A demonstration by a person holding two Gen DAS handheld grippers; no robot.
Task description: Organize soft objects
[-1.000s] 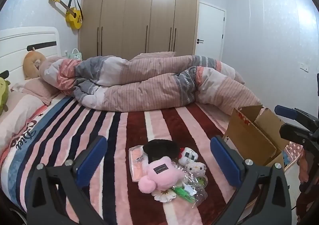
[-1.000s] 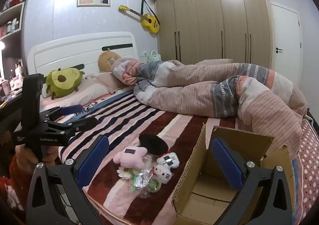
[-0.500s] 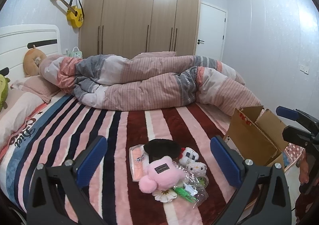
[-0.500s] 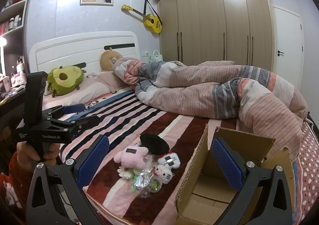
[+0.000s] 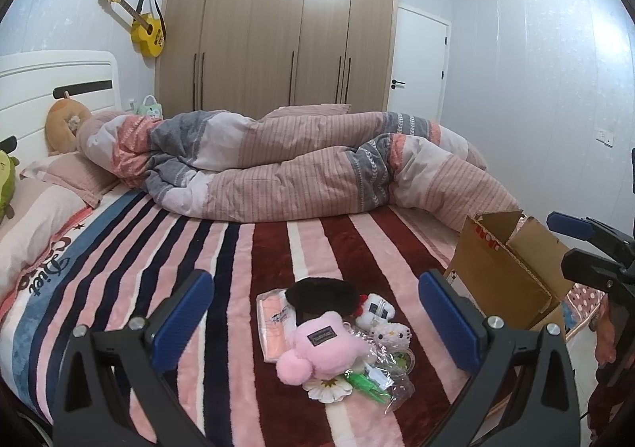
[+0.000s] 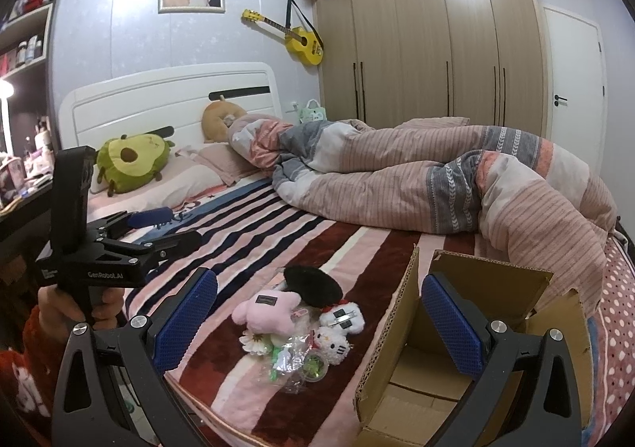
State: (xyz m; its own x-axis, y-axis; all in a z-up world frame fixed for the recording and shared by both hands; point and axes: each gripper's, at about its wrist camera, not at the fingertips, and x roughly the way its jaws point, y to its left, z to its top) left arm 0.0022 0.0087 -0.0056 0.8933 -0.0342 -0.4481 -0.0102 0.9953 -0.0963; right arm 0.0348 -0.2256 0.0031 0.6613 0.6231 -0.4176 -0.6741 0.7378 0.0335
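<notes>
A small heap of soft things lies on the striped plush blanket (image 5: pixel 246 280) near the bed's foot edge: a pink plush pouch with a pompom (image 5: pixel 317 348), a black fuzzy round piece (image 5: pixel 321 294) behind it, two little white cat plushies (image 5: pixel 383 318), a flat pink packet (image 5: pixel 272 324), a fabric daisy (image 5: pixel 327 387) and crinkly clear bags (image 5: pixel 387 379) of green trinkets. Just beside the heap, to its right, stands an open brown cardboard box (image 6: pixel 448 359), apparently empty, with its flaps up.

The left gripper (image 5: pixel 315 322) hovers over the heap, its blue pads spread wide and empty. The right gripper (image 6: pixel 317 322) is likewise wide apart and holding nothing, aimed between heap and box.

The pieces overlap, so a pinch on the pouch could drag the daisy or a bag along and drop it off the bed edge. The slick bags may slip from the pads. The upright near flap could catch a carried toy, or a nudge could shift the light box on the soft bedding.
</notes>
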